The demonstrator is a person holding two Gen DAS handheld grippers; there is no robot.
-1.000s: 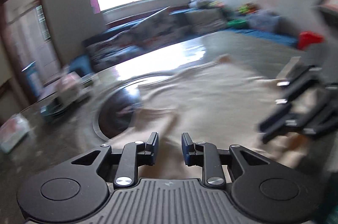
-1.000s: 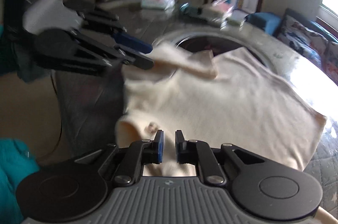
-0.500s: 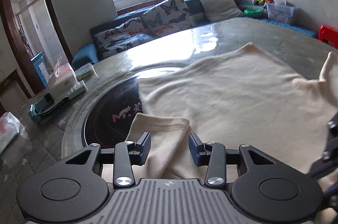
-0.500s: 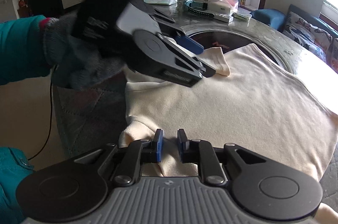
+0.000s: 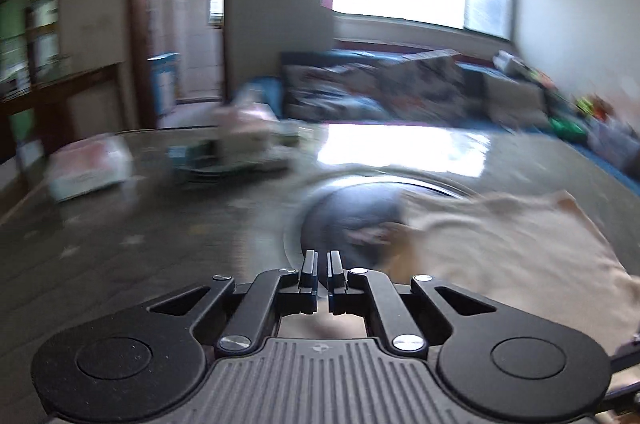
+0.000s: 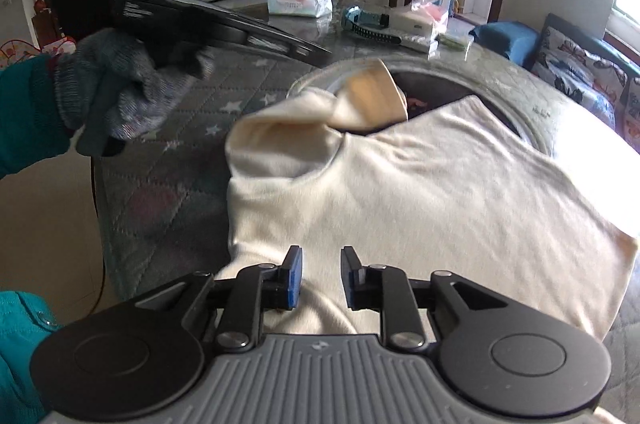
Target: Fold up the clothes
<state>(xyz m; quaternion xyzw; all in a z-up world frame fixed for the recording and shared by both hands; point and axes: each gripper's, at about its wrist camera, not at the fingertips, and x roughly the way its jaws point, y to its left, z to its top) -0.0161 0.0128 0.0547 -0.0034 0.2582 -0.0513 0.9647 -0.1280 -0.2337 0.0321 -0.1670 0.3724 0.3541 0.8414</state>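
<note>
The cream shirt (image 6: 420,184) is lying flat on the counter (image 6: 168,160), its near-left edge close to the counter's rim and one sleeve (image 6: 372,96) lifting over the dark round inset. Bare counter is stretching left of it. The left gripper (image 5: 322,266) is hovering tilted, jaws clenched on nothing. The right gripper (image 6: 321,276) is angling down over the shirt, jaws just opening, nothing gripped.

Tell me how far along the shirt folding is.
Early. One sleeve is flipped in over the shirt, which otherwise lies spread on the table. The left hand-held gripper is shut and empty beside that sleeve; the right hand-held gripper, just opening, holds nothing. The body folds remain.
</note>
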